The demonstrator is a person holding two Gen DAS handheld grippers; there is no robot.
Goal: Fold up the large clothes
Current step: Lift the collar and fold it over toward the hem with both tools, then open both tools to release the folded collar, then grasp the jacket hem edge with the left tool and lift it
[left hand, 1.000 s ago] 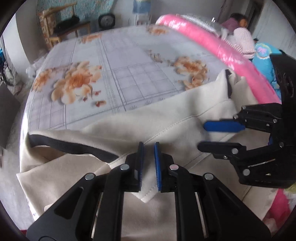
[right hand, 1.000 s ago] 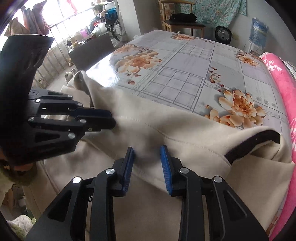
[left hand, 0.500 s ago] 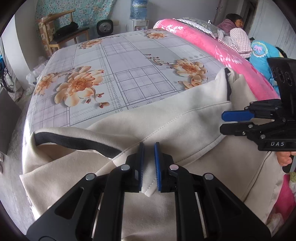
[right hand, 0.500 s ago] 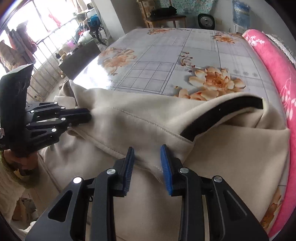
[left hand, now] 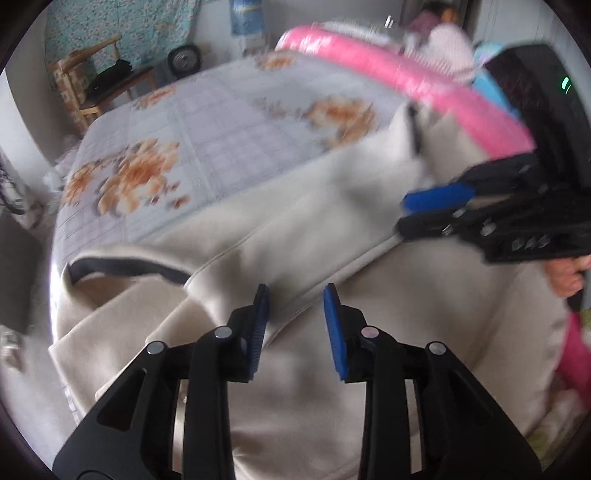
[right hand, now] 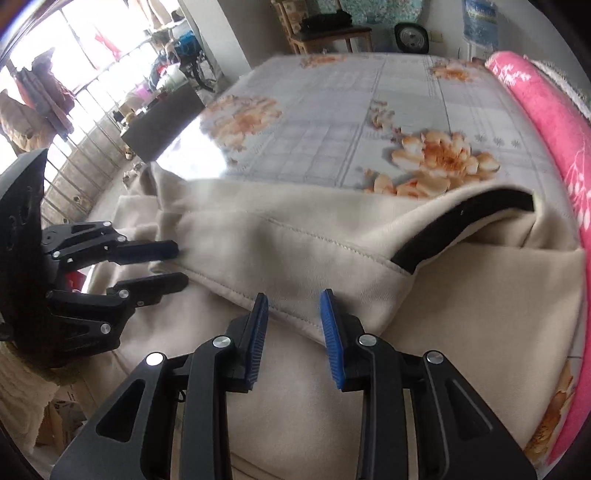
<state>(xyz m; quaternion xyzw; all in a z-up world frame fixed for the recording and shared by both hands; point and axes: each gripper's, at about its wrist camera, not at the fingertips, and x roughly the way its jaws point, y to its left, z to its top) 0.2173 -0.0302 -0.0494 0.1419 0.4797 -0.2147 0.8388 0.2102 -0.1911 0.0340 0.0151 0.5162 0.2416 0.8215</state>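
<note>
A large cream garment [left hand: 295, 236] with black trim [right hand: 461, 225] lies on the near end of a bed, its top layer folded over towards me. My left gripper [left hand: 295, 321] is open, its blue pads just in front of the folded hem and holding nothing. It shows at the left of the right wrist view [right hand: 173, 266], jaws apart. My right gripper [right hand: 293, 321] is open over the same hem, empty. In the left wrist view it [left hand: 417, 214] hovers at the garment's right side.
The bed has a grey floral sheet [right hand: 369, 122]. A pink blanket [left hand: 406, 85] runs along the right side. A wooden chair [left hand: 96, 85] and a fan [right hand: 410, 35] stand beyond the bed. A window with railings [right hand: 74, 122] is at the left.
My left gripper has opened and let go of the folded hem, which now lies on the garment. My right gripper stays open and has shifted slightly.
</note>
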